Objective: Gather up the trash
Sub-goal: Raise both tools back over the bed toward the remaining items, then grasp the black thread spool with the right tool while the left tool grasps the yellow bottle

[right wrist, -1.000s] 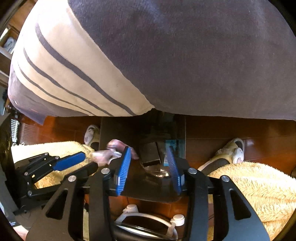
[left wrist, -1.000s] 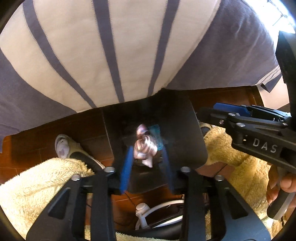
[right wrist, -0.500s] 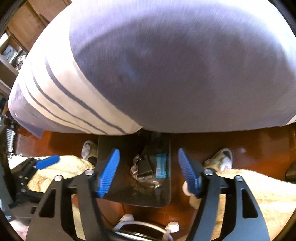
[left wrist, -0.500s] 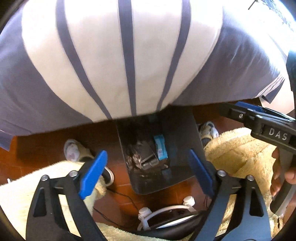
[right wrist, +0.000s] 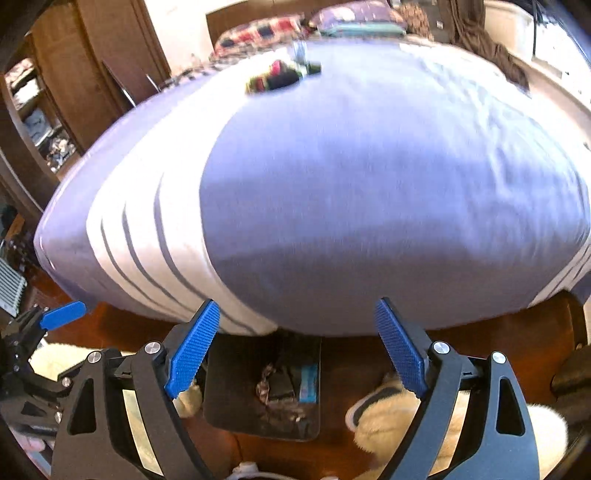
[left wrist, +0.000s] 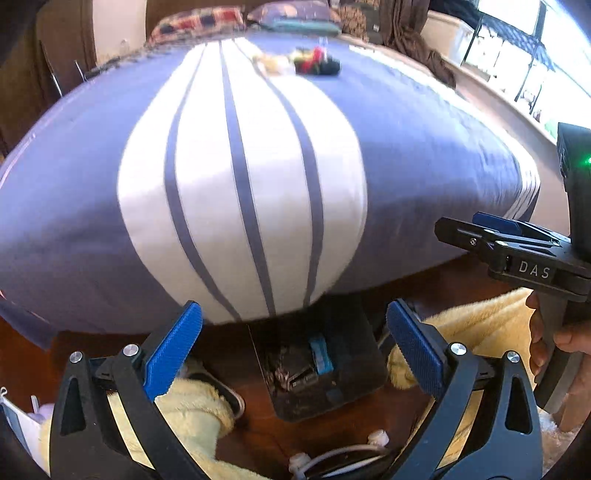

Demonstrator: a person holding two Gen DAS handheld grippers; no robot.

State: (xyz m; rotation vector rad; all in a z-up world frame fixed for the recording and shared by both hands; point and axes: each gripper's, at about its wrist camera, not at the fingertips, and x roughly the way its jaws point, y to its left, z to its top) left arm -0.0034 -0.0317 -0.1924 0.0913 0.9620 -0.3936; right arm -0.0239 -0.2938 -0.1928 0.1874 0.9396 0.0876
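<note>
Wrapper dropped; crumpled trash fills bin.

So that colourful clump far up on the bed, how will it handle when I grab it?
The colourful clump looks soft and irregular, so probably light and floppy. It lies flat on the bedcover, unlikely to roll. Blur hides what it is.

I am looking into a bedroom in a home: a bed with a grey and white striped cover fills most of both views, with pillows at its far end. Beyond it I see a wooden wardrobe and a reddish tiled floor below.
</note>
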